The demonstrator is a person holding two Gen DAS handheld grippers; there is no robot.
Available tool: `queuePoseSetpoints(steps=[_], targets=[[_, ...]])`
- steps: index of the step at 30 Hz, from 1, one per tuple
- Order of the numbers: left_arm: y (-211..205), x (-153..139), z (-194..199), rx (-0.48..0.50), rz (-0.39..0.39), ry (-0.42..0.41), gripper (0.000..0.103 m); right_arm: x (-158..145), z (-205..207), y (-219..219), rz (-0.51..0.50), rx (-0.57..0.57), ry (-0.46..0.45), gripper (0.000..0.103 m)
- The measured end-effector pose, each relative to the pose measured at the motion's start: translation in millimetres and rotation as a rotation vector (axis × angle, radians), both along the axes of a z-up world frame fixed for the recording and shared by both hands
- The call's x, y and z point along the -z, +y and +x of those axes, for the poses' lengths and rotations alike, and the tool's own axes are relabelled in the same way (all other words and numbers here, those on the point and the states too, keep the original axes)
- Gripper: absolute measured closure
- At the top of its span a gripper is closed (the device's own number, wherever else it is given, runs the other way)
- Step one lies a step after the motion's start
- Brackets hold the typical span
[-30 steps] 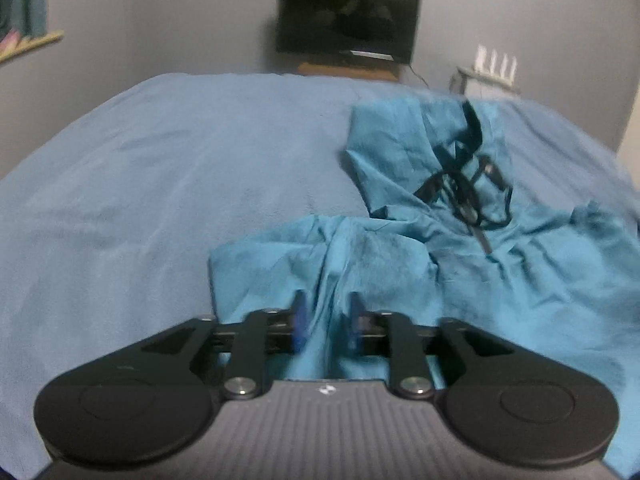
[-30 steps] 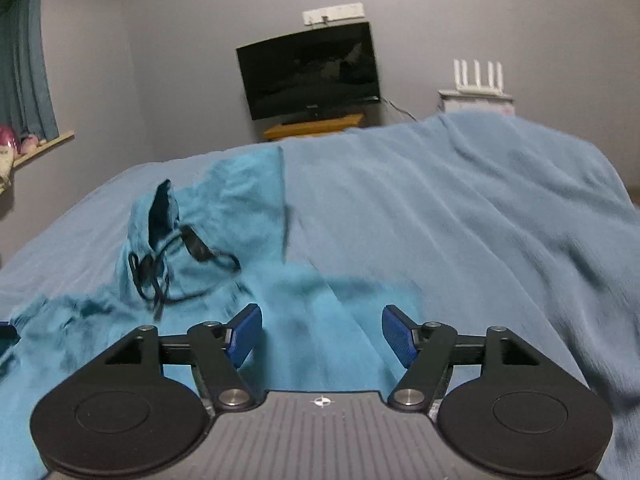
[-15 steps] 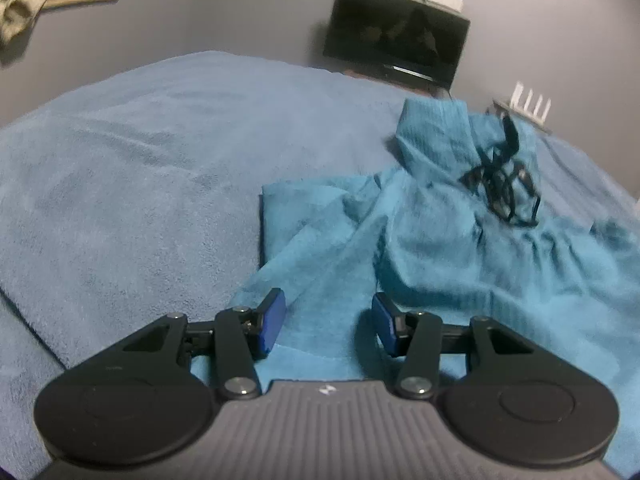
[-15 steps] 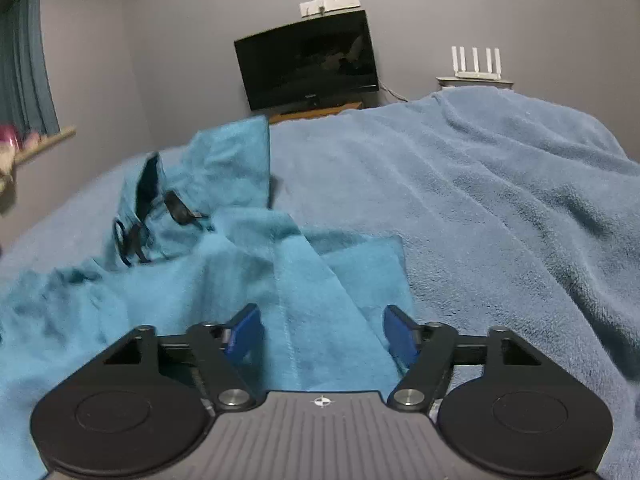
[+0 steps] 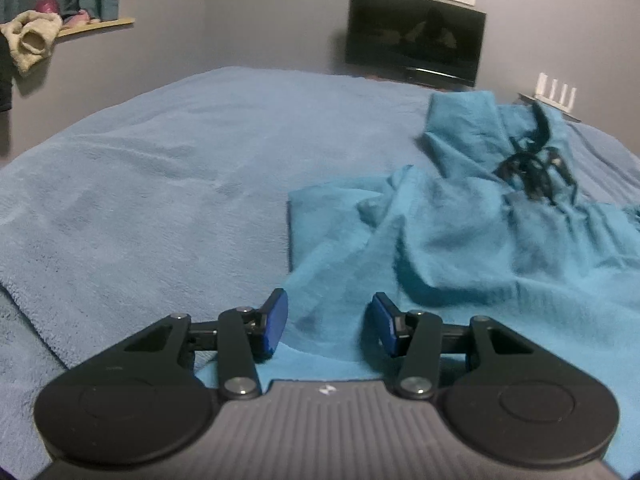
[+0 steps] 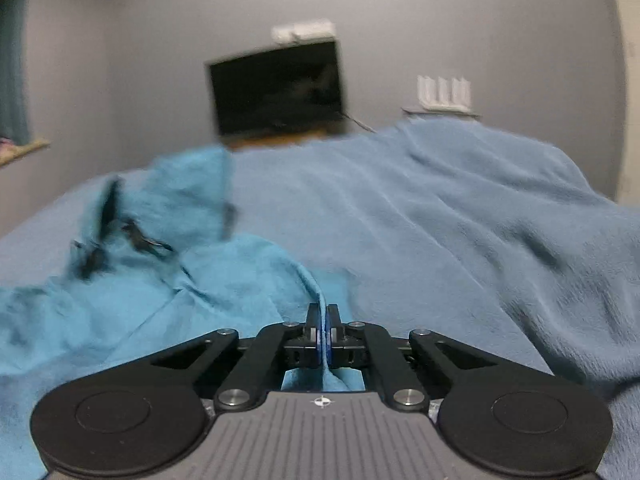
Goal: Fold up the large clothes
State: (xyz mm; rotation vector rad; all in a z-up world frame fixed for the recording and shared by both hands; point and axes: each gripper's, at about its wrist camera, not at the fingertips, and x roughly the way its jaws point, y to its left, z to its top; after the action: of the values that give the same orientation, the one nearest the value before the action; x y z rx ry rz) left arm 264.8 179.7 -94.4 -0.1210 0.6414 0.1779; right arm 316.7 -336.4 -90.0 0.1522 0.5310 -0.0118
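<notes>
A plain teal garment with a black drawstring lies on a paler blue blanket, before grey walls and a black screen.

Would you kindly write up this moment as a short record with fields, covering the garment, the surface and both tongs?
garment: teal hooded top with a dark drawstring, rumpled, not yet folded
surface: blue blanket on a bed
left tongs: open over the top's near edge, pads clear of the cloth
right tongs: just closed, pinching a fold of the top
background: dark screen on the far wall
</notes>
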Motion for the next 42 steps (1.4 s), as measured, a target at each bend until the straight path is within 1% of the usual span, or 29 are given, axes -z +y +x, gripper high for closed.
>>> queuePoseSetpoints(steps=[1, 3, 4, 6, 7, 8, 9, 11, 13, 14, 17, 19, 20, 21, 22, 26, 29, 32, 34, 36, 37, 38, 39, 40, 41, 42], targets=[[1.5, 1.7, 1.8, -0.016, 0.004, 0.002, 0.056, 5.5, 1.9, 0.0, -0.010, 0.012, 0.022, 0.101], [2.8, 3.7, 3.1, -0.059, 0.042, 0.007, 0.056, 16.4, 3.4, 5.6, -0.070, 0.028, 0.047, 0.100], [4.3, 4.9, 2.2, -0.088, 0.054, 0.012, 0.053, 20.5, 3.8, 9.4, -0.104, 0.040, 0.056, 0.098], [8.6, 2.3, -6.5, -0.120, 0.025, -0.003, 0.053, 26.6, 2.7, 13.2, -0.140, 0.060, 0.074, 0.091], [9.0, -1.5, -12.5, -0.135, 0.022, -0.012, 0.053, 27.1, 0.6, 12.9, -0.135, 0.071, 0.076, 0.086], [9.9, -6.9, -21.1, -0.138, 0.014, -0.024, 0.053, 25.9, -2.5, 11.8, -0.108, 0.083, 0.070, 0.078], [10.2, -14.1, -30.3, -0.127, -0.003, -0.040, 0.053, 24.0, -8.7, 7.3, -0.065, 0.086, 0.057, 0.076], [10.2, -27.4, -49.4, -0.093, -0.035, -0.069, 0.051, 17.5, -25.2, -0.2, 0.019, 0.100, 0.032, 0.065], [11.5, -35.1, -71.0, -0.082, -0.074, -0.080, 0.050, 10.7, -41.4, -3.5, 0.064, 0.095, 0.023, 0.063], [14.0, -36.0, -81.5, -0.080, -0.108, -0.076, 0.050, 7.8, -49.9, -5.3, 0.077, 0.089, 0.023, 0.060], [24.4, -31.4, -99.9, -0.071, -0.208, -0.019, 0.050, 1.1, -70.1, -8.9, 0.108, 0.059, 0.029, 0.048], [35.9, -25.7, -107.8, -0.071, -0.300, 0.011, 0.050, 0.7, -79.2, -11.4, 0.100, 0.058, 0.041, 0.046], [41.1, -24.5, -111.2, -0.070, -0.334, 0.018, 0.050, 2.1, -82.3, -12.4, 0.099, 0.061, 0.057, 0.046], [42.9, -25.5, -117.3, -0.070, -0.350, 0.023, 0.050, 5.4, -86.6, -16.1, 0.105, 0.066, 0.080, 0.045], [45.1, -27.7, -119.1, -0.066, -0.350, 0.036, 0.050, 7.6, -90.3, -18.2, 0.108, 0.069, 0.099, 0.044], [47.9, -33.2, -126.3, 0.000, -0.332, 0.103, 0.050, 15.6, -99.2, -27.6, 0.136, 0.061, 0.152, 0.035], [55.3, -30.3, -129.2, 0.013, -0.368, 0.167, 0.050, 19.6, -98.9, -29.9, 0.180, 0.039, 0.176, 0.035], [55.1, -30.3, -134.1, 0.049, -0.396, 0.160, 0.050, 23.6, -98.7, -27.6, 0.179, 0.013, 0.193, 0.035], [50.2, -25.0, -128.9, 0.068, -0.388, 0.199, 0.050, 24.6, -98.3, -25.4, 0.177, -0.003, 0.200, 0.037], [43.8, -15.2, -117.7, 0.068, -0.369, 0.268, 0.050, 26.3, -98.6, -26.8, 0.201, -0.017, 0.207, 0.041], [41.7, -10.8, -114.0, 0.063, -0.357, 0.300, 0.050, 26.4, -98.0, -27.9, 0.220, -0.024, 0.211, 0.047], [40.7, -9.6, -113.9, 0.065, -0.347, 0.306, 0.051, 26.7, -97.0, -29.4, 0.237, -0.031, 0.213, 0.058], [39.6, -11.1, -116.2, 0.077, -0.340, 0.292, 0.057, 27.0, -97.2, -30.9, 0.248, -0.026, 0.210, 0.066], [38.6, -13.7, -119.7, 0.098, -0.346, 0.271, 0.082, 26.9, -97.0, -32.5, 0.253, -0.019, 0.206, 0.079], [37.2, -18.0, -124.9, 0.105, -0.337, 0.244, 0.092, 26.4, -97.6, -34.0, 0.261, -0.011, 0.200, 0.084], [35.2, -23.6, -131.5, 0.113, -0.318, 0.213, 0.095, 25.9, -98.0, -34.0, 0.255, 0.000, 0.194, 0.086]])
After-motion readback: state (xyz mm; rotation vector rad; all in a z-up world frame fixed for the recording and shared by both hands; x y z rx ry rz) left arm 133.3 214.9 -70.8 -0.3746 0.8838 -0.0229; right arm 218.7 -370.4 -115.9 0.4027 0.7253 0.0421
